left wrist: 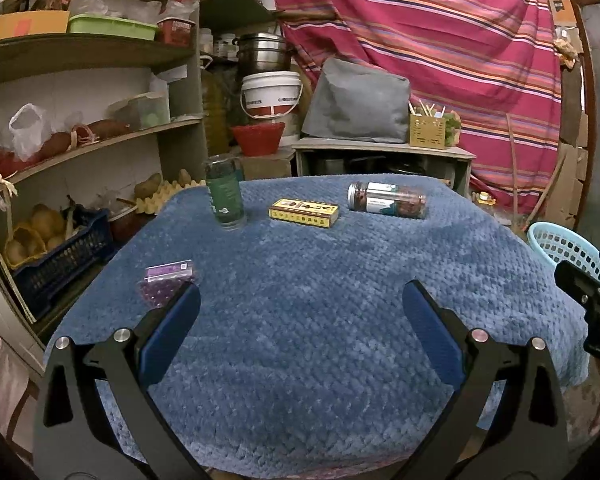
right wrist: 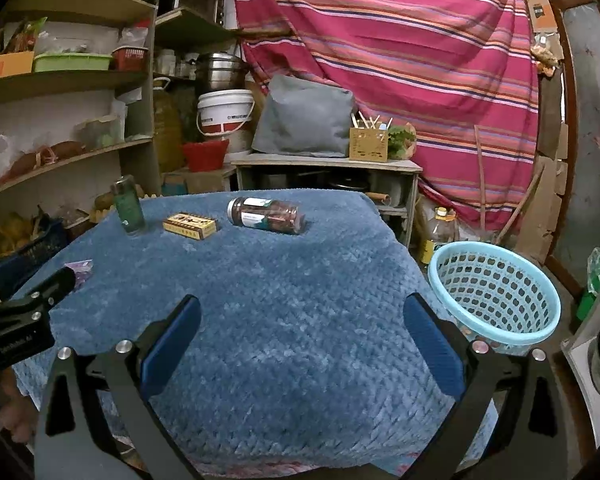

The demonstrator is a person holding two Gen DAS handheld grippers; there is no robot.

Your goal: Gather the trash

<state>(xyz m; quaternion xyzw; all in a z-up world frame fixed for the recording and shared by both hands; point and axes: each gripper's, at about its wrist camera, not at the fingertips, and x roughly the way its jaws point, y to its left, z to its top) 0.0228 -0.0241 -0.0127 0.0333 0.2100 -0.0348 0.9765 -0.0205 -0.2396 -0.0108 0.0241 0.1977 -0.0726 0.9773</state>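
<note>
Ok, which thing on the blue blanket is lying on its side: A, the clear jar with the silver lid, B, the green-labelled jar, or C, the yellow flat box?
A: the clear jar with the silver lid lies on its side on the blue blanket, while the green-labelled jar stands upright.

Home storeroom: stocked shelves (left wrist: 80, 140), pots (left wrist: 262, 52).

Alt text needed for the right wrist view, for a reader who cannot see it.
The open right hand-held gripper hovers over a blue cloth holding a lying jar, a yellow box, an upright green bottle and a purple packet. A blue basket stands off the right edge.
</note>
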